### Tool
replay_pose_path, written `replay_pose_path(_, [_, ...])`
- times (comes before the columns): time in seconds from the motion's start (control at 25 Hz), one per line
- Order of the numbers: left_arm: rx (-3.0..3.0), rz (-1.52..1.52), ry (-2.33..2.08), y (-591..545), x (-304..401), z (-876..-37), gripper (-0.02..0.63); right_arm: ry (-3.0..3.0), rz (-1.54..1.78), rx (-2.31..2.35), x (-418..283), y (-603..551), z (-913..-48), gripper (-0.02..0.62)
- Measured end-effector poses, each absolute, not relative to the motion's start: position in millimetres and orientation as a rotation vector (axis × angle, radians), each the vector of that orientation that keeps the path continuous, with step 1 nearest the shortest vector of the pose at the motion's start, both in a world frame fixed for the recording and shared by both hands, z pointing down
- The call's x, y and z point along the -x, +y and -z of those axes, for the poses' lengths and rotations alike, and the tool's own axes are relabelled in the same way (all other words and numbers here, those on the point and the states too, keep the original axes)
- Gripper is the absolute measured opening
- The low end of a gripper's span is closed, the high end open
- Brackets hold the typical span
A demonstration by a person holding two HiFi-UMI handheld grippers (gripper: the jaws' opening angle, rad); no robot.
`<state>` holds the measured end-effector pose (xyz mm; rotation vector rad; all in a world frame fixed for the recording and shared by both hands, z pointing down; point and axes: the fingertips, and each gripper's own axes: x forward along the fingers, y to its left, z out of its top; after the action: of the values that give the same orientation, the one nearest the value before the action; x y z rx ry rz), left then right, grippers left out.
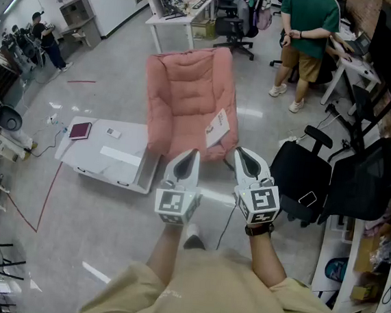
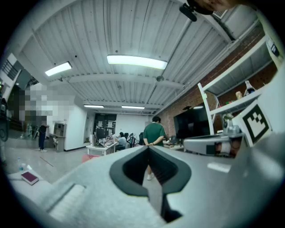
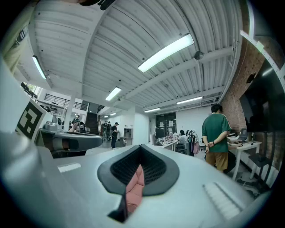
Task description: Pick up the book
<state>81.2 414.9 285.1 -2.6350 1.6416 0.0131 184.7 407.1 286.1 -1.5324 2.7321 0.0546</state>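
Note:
A maroon book (image 1: 80, 130) lies flat on the far left corner of a low white table (image 1: 115, 169); the left gripper view shows the same book (image 2: 30, 177) low at its left edge. A white booklet (image 1: 217, 128) leans on the seat of a pink sofa chair (image 1: 188, 90). My left gripper (image 1: 190, 152) and right gripper (image 1: 243, 152) are held side by side at chest height, level, pointing toward the sofa. Both are shut with nothing between the jaws, and both are well away from the book. The left gripper (image 2: 148, 149) and the right gripper (image 3: 140, 147) show tips meeting.
A person in a green shirt (image 1: 308, 25) stands at a white desk (image 1: 352, 64) at the back right. Black office chairs (image 1: 303, 183) stand close on the right. A small white device (image 1: 114, 133) and a white strip (image 1: 121, 155) lie on the low table. Grey floor surrounds the furniture.

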Motion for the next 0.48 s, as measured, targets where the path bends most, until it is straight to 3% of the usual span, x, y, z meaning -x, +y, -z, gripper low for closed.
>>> replay_pose_path(0.48, [2.718, -0.024, 1.627, 356.4, -29.2, -300.0, 0.003, 2.743, 0.144, 1.647, -136.1, 344.2, -318.5, 0.008])
